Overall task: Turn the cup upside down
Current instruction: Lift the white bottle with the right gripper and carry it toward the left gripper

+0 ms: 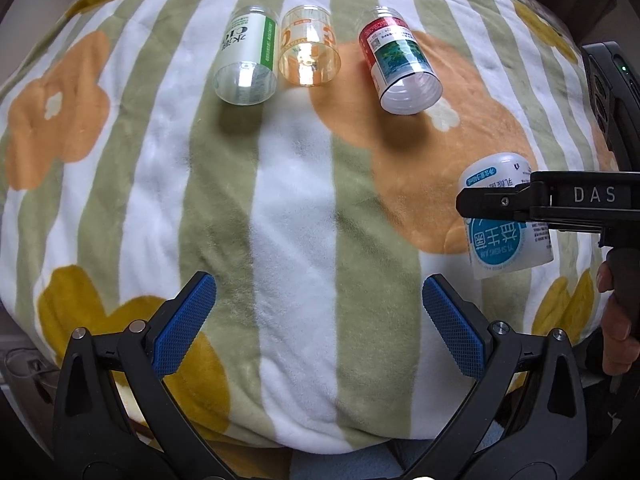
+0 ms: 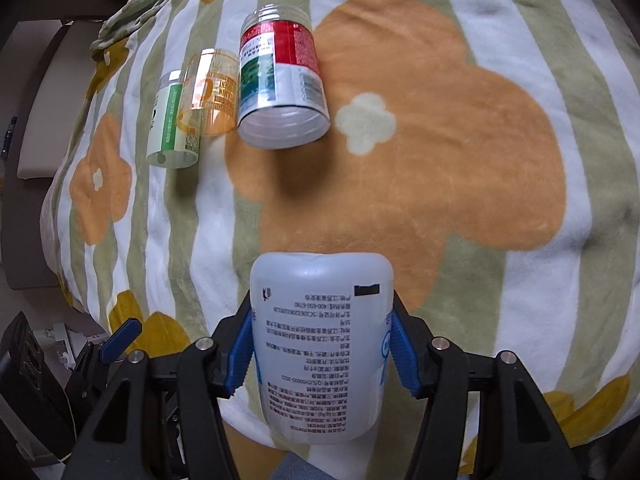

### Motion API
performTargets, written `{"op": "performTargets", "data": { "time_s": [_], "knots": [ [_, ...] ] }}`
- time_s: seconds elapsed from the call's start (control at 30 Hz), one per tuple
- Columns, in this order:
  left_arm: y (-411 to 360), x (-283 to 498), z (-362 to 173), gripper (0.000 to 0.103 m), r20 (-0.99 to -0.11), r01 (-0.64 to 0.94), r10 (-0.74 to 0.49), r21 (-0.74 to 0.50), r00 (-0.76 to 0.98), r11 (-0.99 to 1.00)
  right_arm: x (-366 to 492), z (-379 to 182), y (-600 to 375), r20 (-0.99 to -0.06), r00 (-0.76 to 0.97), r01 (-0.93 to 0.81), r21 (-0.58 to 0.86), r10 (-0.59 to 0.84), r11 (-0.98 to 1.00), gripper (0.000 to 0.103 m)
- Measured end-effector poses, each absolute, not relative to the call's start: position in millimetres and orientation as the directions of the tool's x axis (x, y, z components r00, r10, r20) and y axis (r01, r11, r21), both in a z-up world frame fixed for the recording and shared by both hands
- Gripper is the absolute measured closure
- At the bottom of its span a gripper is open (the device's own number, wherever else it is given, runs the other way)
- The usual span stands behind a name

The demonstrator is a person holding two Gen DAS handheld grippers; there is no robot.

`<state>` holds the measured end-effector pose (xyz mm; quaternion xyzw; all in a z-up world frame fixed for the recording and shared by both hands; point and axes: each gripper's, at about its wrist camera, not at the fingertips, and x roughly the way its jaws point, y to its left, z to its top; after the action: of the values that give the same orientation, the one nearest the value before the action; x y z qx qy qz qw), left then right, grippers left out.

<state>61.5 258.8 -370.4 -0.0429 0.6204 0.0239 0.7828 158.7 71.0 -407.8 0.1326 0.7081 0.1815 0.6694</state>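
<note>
A white cup with a blue label [image 2: 320, 344] is held upside down, its print inverted and its closed base toward the blanket's far side. My right gripper [image 2: 320, 352] is shut on it, blue pads [image 2: 240, 356] pressed on both sides. The left wrist view shows the same cup [image 1: 504, 220] at the right, hovering over the blanket, crossed by the right gripper's black finger [image 1: 500, 200]. My left gripper [image 1: 316, 320] stands open near the blanket's front, nothing between its blue pads [image 1: 184, 324].
Three cups stand in a row at the far side of the striped flower blanket [image 1: 296, 208]: a green-labelled one [image 1: 248, 60], a clear orange one [image 1: 308, 48] and a red-and-teal one [image 1: 396, 60]. A person's hand [image 1: 620, 320] holds the right gripper's handle.
</note>
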Motion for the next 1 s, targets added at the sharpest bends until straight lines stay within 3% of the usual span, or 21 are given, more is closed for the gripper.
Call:
{"op": "performTargets", "data": {
  "time_s": [0.6,0.63,0.67,0.7,0.73,1.0],
  "knots": [
    [271.8,40.4,-394.8,0.0,-0.983,-0.128,-0.069,-0.092,0.171,0.988,117.4,-448.4,97.0,-0.936,-0.074,-0.026,0.348,0.345,0.937,0.046],
    [272.1,40.1,-393.8,0.0,-0.983,-0.126,-0.071,-0.093,0.17,0.988,117.2,-447.8,96.1,-0.933,-0.071,-0.007,0.354,0.352,0.935,0.043],
    [271.7,40.1,-392.6,0.0,-0.983,-0.124,-0.073,-0.095,0.169,0.988,116.5,-447.4,95.7,-0.927,-0.071,0.018,0.369,0.369,0.929,0.03],
    [271.2,40.1,-391.2,0.0,-0.983,-0.122,-0.075,-0.097,0.168,0.988,115.6,-446.5,94.9,-0.918,-0.076,0.04,0.387,0.389,0.921,0.009],
    [270.3,40.5,-389.6,0.0,-0.983,-0.12,-0.077,-0.097,0.166,0.988,114.6,-444.7,94.2,-0.911,-0.081,0.055,0.401,0.404,0.915,0.0],
    [259.5,62.3,-370.1,0.0,-0.976,-0.112,-0.153,-0.171,0.155,0.979,113.7,-394.5,56.2,-0.923,0.022,0.049,0.384,0.383,0.922,0.0]
  ]
}}
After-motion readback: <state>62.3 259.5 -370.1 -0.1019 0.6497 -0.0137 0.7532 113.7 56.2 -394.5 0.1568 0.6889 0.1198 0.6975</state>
